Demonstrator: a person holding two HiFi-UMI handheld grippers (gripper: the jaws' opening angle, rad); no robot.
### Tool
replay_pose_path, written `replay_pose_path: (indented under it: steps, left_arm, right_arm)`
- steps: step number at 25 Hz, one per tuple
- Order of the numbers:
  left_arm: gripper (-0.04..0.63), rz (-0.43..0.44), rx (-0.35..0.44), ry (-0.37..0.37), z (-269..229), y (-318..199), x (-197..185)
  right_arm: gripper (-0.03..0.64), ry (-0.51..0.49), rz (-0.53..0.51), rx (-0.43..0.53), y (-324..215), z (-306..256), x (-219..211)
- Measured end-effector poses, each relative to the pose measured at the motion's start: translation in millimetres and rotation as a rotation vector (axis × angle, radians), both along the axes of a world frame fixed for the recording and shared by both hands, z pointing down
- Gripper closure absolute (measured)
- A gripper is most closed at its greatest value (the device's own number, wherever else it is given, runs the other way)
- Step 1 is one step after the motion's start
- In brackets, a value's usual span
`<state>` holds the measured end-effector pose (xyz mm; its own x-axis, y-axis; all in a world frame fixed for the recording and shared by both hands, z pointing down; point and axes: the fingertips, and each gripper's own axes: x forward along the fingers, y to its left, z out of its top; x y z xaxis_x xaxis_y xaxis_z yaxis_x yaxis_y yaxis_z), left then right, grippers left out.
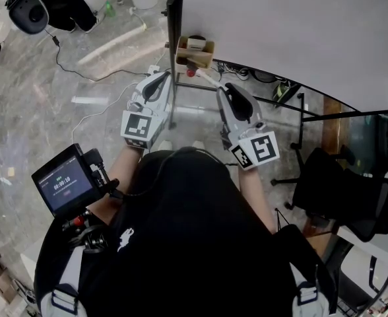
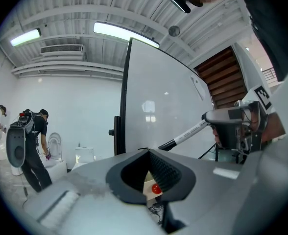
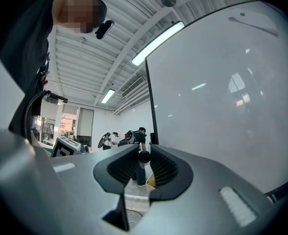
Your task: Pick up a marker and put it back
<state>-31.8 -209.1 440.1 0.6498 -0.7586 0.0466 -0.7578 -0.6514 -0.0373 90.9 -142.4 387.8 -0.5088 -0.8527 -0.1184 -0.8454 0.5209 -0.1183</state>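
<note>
Right gripper (image 3: 144,164) fingers clamped on a white-barrelled marker with a black cap (image 2: 187,132), its dark end seen end-on between the pads; barrel points toward the small open cardboard box (image 1: 195,53) hung at the edge of the large whiteboard (image 1: 280,32). Left gripper (image 2: 151,176) fingers apart, nothing between them; a red round cap (image 2: 156,188) in the box shows through the gap
</note>
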Motion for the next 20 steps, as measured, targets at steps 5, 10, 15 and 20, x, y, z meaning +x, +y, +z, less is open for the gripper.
replay_pose_path:
  steps: [5,10,15,20]
  left_arm:
    - [0.592,0.005,0.005,0.006,-8,4,3]
    - [0.592,0.011,0.007,0.003,-9,4,6]
    - [0.592,0.010,0.005,0.003,-7,2,6]
    - [0.592,0.003,0.011,0.006,-15,9,5]
  right_arm:
    - [0.537,-0.002,0.004,0.003,6,-7,2]
    - [0.537,0.001,0.005,0.002,6,-8,4]
    - [0.537,-0.001,0.007,0.003,3,-6,4]
    - [0.537,-0.016,0.008,-0.003,7,-9,5]
